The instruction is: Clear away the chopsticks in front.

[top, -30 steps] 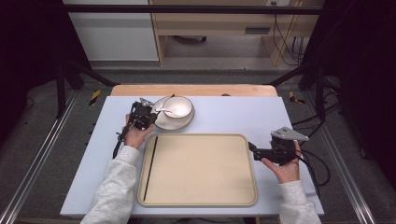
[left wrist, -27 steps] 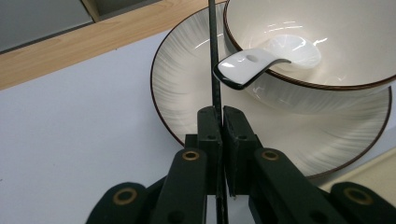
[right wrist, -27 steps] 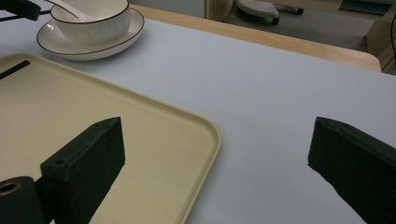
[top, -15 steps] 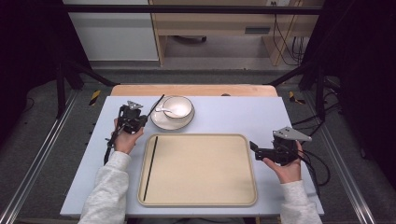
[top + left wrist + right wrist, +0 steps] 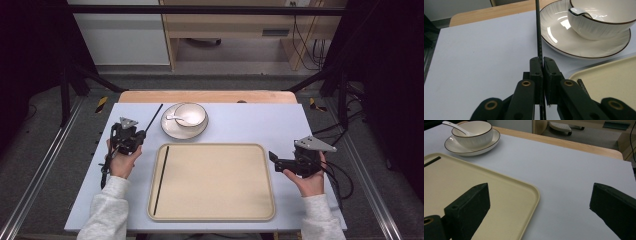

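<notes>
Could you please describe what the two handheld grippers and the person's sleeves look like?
Both the left gripper and the right gripper are black, each topped by a grey three-cornered plate and trailing a black cable. Brass-coloured rivets dot the jaw links. The sleeves are light grey sweatshirt fabric.

The chopstick's [image 5: 538, 30] lower end (perhaps its grip end) is hidden between the left gripper's [image 5: 542, 62] jaws.

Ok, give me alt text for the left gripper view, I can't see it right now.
The left gripper is shut on a thin black chopstick that runs up over the pale table. To its right, a white bowl holding a spoon sits on a plate; a beige tray fills the corner.
</notes>
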